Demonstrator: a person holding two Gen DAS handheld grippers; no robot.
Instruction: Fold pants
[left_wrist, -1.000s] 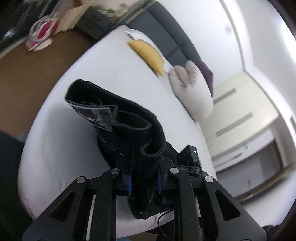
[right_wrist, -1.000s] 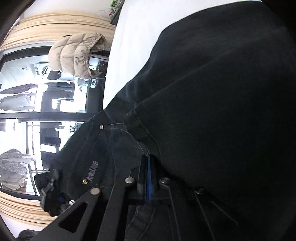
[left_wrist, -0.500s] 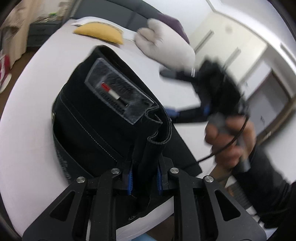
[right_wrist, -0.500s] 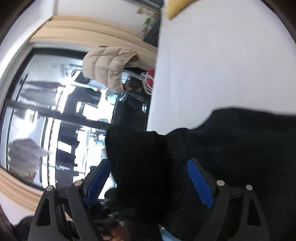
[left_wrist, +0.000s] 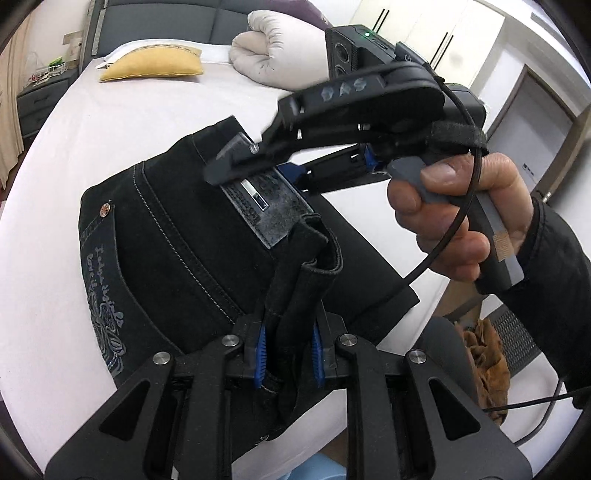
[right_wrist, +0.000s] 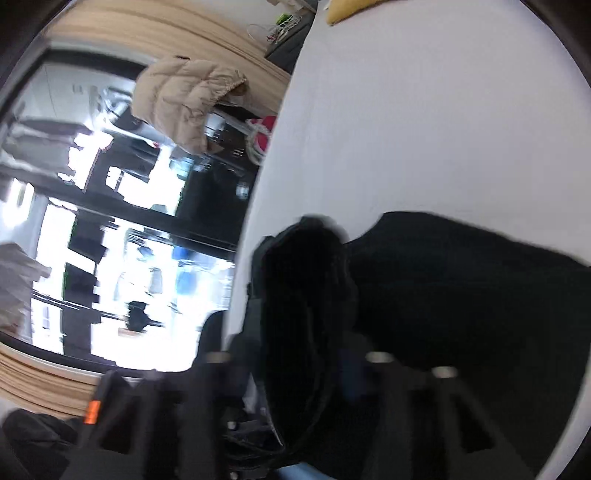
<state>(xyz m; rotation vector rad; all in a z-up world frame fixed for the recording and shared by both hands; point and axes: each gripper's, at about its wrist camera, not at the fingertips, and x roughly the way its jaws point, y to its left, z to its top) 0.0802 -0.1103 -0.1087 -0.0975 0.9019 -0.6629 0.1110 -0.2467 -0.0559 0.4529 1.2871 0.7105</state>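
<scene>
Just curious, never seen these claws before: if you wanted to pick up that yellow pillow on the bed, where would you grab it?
Probably by the yellow pillow's near long edge, coming in low from the foot of the bed. It lies flat and free on the sheet, and its plump middle looks too thick for a claw, while the seamed edge tapers thin enough to pinch.

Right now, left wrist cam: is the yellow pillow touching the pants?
No. The yellow pillow lies far up the bed, with bare white sheet between it and the pants.
</scene>
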